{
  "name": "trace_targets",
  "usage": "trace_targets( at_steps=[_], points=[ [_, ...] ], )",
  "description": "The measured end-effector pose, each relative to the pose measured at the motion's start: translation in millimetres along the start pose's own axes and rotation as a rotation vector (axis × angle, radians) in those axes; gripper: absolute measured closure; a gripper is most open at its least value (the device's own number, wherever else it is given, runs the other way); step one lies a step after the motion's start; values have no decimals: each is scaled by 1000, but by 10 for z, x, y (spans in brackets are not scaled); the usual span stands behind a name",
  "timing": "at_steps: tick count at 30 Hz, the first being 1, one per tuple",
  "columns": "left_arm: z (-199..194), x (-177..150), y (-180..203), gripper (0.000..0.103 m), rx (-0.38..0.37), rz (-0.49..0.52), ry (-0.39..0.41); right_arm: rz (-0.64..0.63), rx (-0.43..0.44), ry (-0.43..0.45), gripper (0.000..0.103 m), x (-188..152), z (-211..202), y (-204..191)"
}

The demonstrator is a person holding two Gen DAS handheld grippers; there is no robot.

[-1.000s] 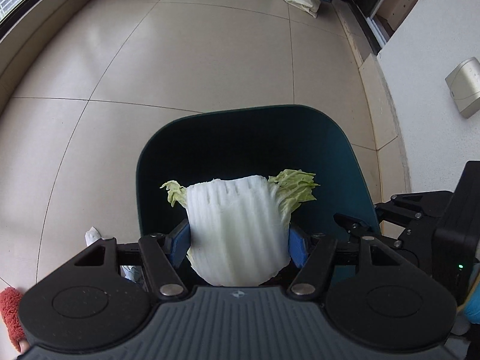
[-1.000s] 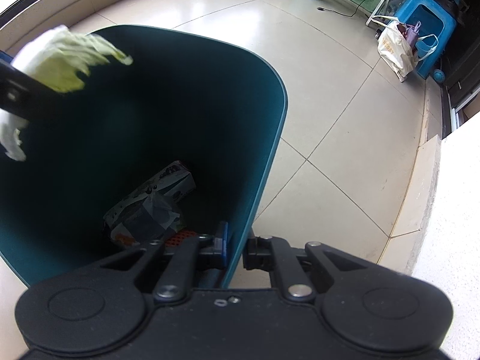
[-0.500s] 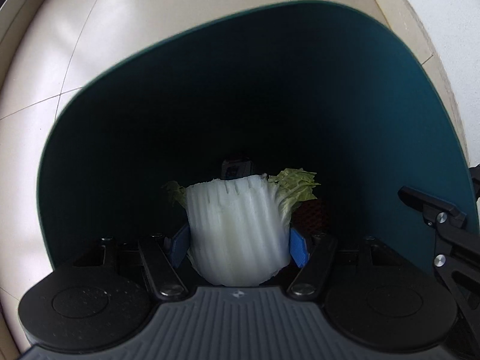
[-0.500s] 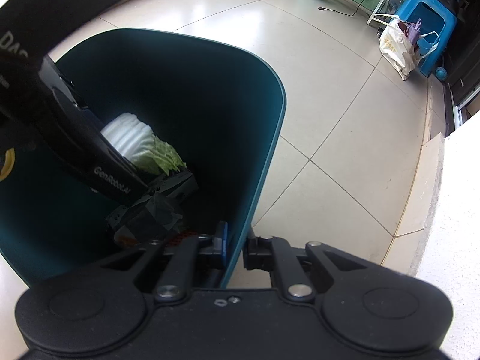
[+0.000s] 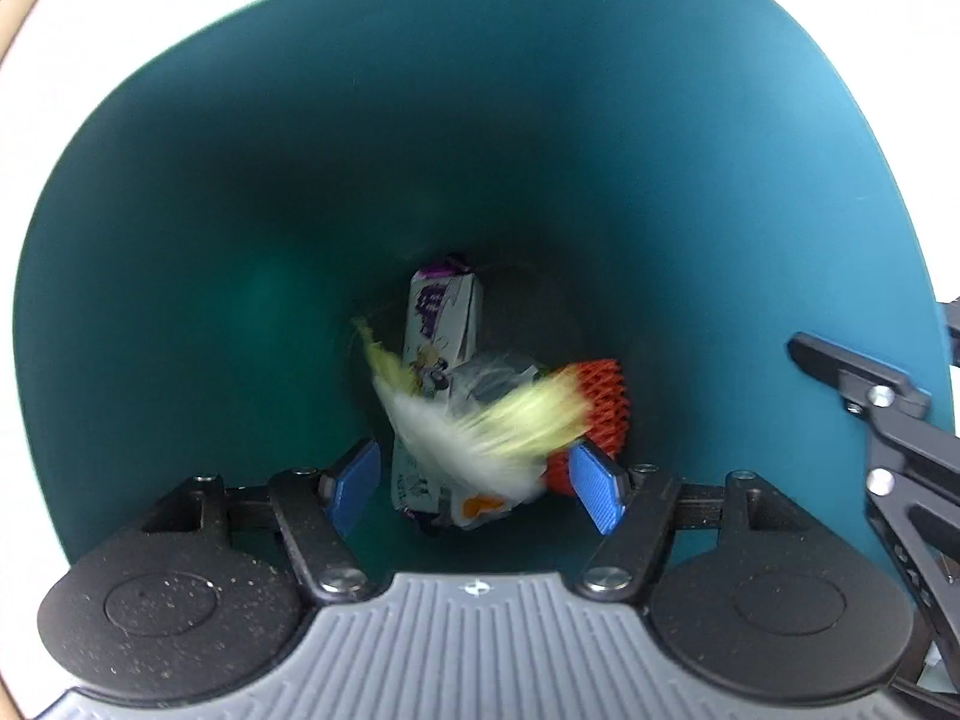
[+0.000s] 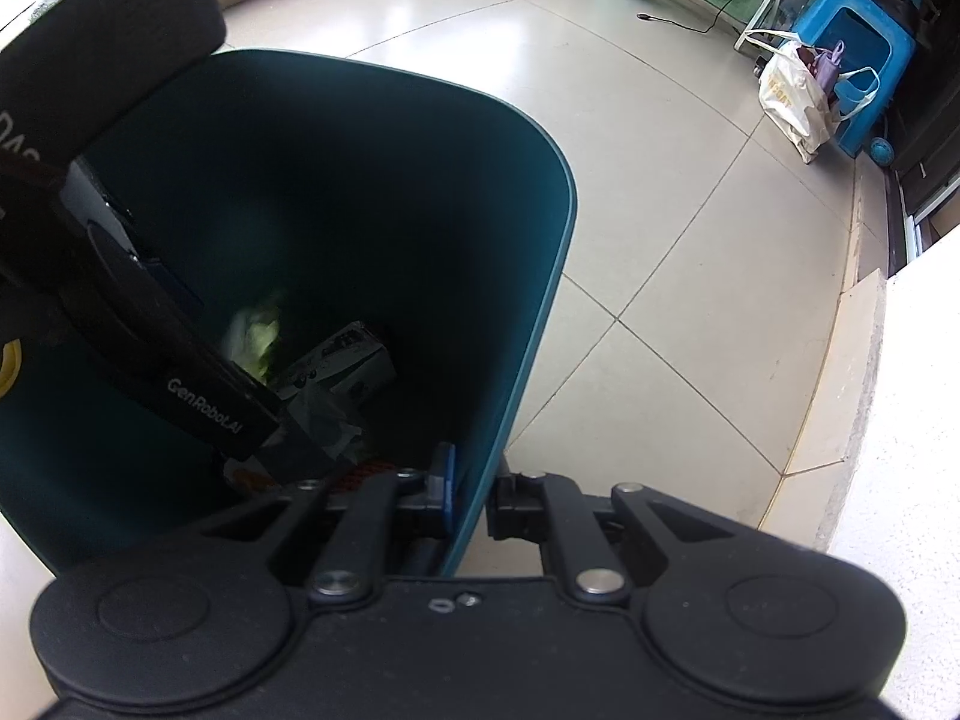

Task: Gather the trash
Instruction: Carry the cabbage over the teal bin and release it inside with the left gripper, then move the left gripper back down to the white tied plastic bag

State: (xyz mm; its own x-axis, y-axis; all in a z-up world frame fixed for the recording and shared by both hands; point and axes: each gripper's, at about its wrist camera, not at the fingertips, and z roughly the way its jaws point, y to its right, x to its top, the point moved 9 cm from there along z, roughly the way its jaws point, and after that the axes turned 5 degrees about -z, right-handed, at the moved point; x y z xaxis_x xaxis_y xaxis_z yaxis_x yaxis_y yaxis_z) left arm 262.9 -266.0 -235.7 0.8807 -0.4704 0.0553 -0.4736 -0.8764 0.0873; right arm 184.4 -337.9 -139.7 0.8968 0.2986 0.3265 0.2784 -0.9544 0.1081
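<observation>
The cabbage leaf (image 5: 480, 426) is a white and yellow-green blur low in the centre of the left wrist view, loose inside the bin (image 5: 240, 210), in front of the trash on the bin's floor. It touches neither blue pad (image 5: 354, 486). The left gripper (image 5: 477, 486) points straight down into the bin; its jaws have just been opening and stand wide apart, holding nothing, with the leaf beyond them. Behind the leaf lie a white and purple carton (image 5: 441, 318), a clear crumpled wrapper (image 5: 492, 375) and a red foam net (image 5: 600, 402) to the right.

In the right wrist view the leaf (image 6: 258, 330) shows as a pale green smear at centre left, deep in the bin (image 6: 528, 300), beside the carton (image 6: 348, 360). The left gripper's black body (image 6: 180, 372) crosses the left of that frame.

The right gripper (image 6: 474, 492), at lower centre, is clamped on the bin's near rim, one finger inside the wall and one outside. The floor (image 6: 690, 240) of pale tiles fills the right, with a bag (image 6: 792, 102) and a blue stool (image 6: 858, 54) at upper right.
</observation>
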Motion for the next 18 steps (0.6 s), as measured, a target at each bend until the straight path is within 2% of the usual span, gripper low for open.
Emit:
trace_targets(
  at_steps=[6,9,18],
  points=[
    [-175,-42,-105,30,-28,-40,54,-1,-1,-7,94,10,3,-10],
    [-321,-78,-99,30,-75,-52,87,-7,-5,-10,94,26,12,-18],
    [-829,-218,3,30,-60,-14,224,-6,-3,-15,94,13,26,-13]
  ],
)
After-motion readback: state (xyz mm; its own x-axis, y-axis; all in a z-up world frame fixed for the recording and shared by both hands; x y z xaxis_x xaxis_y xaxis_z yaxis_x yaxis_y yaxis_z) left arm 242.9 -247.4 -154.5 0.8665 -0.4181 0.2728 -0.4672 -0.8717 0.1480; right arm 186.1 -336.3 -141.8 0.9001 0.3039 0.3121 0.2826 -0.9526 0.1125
